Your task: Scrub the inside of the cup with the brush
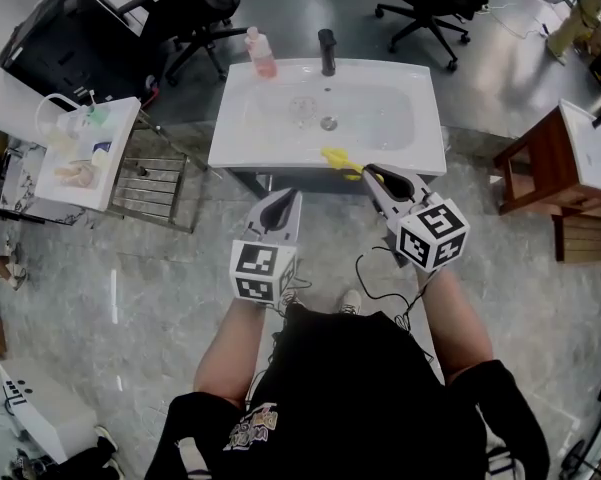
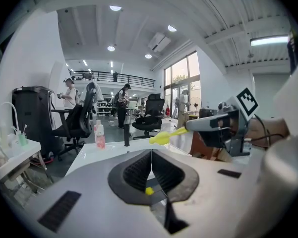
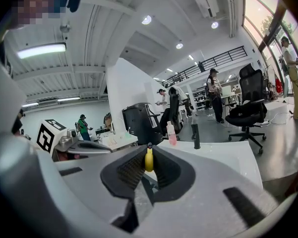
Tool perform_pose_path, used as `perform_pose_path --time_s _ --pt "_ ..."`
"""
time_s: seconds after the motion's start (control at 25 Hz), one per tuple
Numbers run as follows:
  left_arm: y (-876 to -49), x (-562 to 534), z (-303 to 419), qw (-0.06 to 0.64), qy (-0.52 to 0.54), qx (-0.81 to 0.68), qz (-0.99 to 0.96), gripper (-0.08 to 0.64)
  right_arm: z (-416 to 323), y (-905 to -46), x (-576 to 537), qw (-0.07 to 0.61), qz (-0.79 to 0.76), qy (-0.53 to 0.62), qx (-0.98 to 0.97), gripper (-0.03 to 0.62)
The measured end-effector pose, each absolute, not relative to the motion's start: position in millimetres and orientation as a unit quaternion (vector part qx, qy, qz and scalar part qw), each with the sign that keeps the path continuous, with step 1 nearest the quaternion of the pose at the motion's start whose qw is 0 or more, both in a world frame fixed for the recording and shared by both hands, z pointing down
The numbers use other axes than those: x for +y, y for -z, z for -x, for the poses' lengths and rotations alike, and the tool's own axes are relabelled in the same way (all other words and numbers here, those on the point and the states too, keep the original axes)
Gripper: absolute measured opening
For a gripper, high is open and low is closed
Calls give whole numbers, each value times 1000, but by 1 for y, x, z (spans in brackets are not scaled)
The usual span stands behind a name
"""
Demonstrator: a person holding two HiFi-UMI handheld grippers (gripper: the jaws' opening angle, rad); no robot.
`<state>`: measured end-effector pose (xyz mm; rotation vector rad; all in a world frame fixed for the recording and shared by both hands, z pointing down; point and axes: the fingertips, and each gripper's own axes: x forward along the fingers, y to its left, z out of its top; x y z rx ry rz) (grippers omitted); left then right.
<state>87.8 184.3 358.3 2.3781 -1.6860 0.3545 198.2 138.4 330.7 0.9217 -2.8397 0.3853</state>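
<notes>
Brush, centre of the head view: bright yellow. Sink above it: white, with a black tap and a pink bottle at the upper rim. Your left gripper and right gripper: pale grey shells, black ribbed pads. Cube on each: black squares on white. Floor: grey, marbled. Your shirt, bottom centre: black.

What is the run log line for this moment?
left claw: shut, empty | right claw: shut on yellow brush | sink: just ahead of both claws
</notes>
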Motion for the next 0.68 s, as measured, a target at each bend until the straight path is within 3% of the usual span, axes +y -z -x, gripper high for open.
perform_pose_path --time_s 0.68 --pt "-347 186 -84 96 -123 -579 -800 8 -199 -319 134 55 -305 -126 -943 37"
